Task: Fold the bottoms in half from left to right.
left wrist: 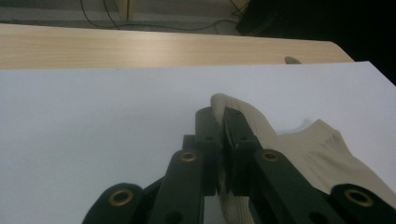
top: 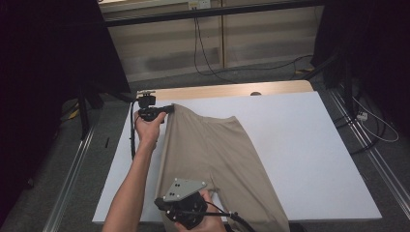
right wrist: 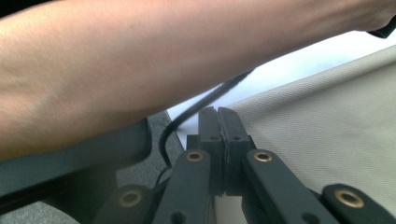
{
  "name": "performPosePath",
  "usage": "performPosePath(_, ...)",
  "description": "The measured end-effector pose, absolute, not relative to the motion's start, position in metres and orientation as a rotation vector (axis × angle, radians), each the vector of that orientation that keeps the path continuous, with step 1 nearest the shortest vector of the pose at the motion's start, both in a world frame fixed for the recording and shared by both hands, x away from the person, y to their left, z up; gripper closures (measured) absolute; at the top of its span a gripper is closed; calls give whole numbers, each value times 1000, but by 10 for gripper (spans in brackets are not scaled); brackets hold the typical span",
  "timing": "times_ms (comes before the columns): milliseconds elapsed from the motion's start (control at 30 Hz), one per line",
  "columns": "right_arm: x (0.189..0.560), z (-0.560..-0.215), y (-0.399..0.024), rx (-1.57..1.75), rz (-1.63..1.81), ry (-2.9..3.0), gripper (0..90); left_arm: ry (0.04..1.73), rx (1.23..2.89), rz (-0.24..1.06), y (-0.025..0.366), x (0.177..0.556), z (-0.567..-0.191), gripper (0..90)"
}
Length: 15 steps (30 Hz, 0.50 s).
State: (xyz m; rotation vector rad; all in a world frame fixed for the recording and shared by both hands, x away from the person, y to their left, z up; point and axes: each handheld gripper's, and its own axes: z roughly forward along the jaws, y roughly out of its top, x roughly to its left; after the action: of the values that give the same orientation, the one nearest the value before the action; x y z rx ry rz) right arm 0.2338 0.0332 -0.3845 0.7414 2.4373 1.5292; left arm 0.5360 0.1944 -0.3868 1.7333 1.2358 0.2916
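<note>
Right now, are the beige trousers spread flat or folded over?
Folded over lengthwise: the beige trousers lie as one doubled panel on the white table, with the left hand-held gripper pinching the waistband corner.

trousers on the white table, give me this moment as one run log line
left gripper: shut on beige trousers far corner | right gripper: shut on near edge | white table: bears trousers

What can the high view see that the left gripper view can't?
High view: the whole beige trousers spread on the white table, both hands, the right gripper and the floor around. Left gripper view: close up, the left gripper shut on the trousers' corner, with the weave of the cloth plain. Both: the trousers, the white table and its wooden far edge.
</note>
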Motion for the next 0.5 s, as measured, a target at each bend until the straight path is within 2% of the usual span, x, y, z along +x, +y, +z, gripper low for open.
performPosePath(500,240,-347,50,652,1614,2399,900,1298,1702,389,241,531,-354,861)
